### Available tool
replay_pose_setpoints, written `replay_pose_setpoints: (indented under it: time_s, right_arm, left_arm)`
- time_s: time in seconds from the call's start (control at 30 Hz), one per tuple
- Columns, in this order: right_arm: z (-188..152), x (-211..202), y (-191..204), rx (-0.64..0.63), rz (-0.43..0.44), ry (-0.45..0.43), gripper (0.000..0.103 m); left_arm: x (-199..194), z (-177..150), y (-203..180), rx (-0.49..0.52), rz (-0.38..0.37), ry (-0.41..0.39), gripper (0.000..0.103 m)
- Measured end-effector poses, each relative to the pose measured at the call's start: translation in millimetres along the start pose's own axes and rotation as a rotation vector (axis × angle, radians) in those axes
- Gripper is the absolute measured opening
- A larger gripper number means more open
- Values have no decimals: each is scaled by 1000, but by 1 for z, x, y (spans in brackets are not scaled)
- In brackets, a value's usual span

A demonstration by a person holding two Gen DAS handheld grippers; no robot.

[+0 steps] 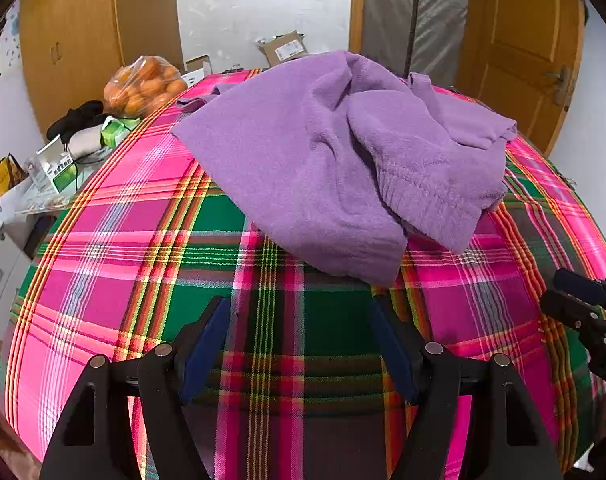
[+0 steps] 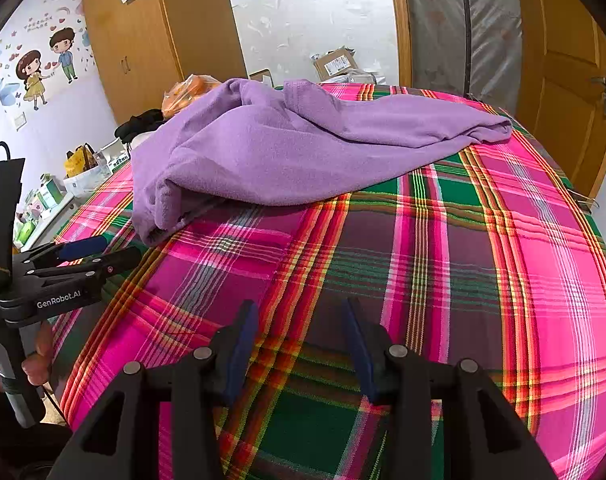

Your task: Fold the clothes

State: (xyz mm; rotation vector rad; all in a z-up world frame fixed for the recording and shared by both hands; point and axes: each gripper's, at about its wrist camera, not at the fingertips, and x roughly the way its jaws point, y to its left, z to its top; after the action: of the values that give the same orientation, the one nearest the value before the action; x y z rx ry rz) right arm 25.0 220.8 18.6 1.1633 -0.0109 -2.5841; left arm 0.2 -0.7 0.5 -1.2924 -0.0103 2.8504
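The purple garment lay crumpled on the plaid tabletop; we held both hand-held grippers, left and right, spread apart and empty.

A plain lilac-purple fleece garment lies on a plaid cloth of hot pink and green squares crossed by red, yellow and white stripes. Both black grippers have dark blue pads. A bag of oranges sits before honey-brown wardrobe doors.
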Motion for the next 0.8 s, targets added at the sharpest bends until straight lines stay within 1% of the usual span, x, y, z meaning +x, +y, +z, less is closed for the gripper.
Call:
replay_pose_setpoints:
  time_s: [0.37,0.8]
  right_arm:
    - [0,0,0,9,7,-4,45]
    - [-2,-1,1,11,4,-6,44]
  left_arm:
    - [-2,-1,9,-6,1,-4,74]
    - [-9,-2,5,-14,13,-2,74]
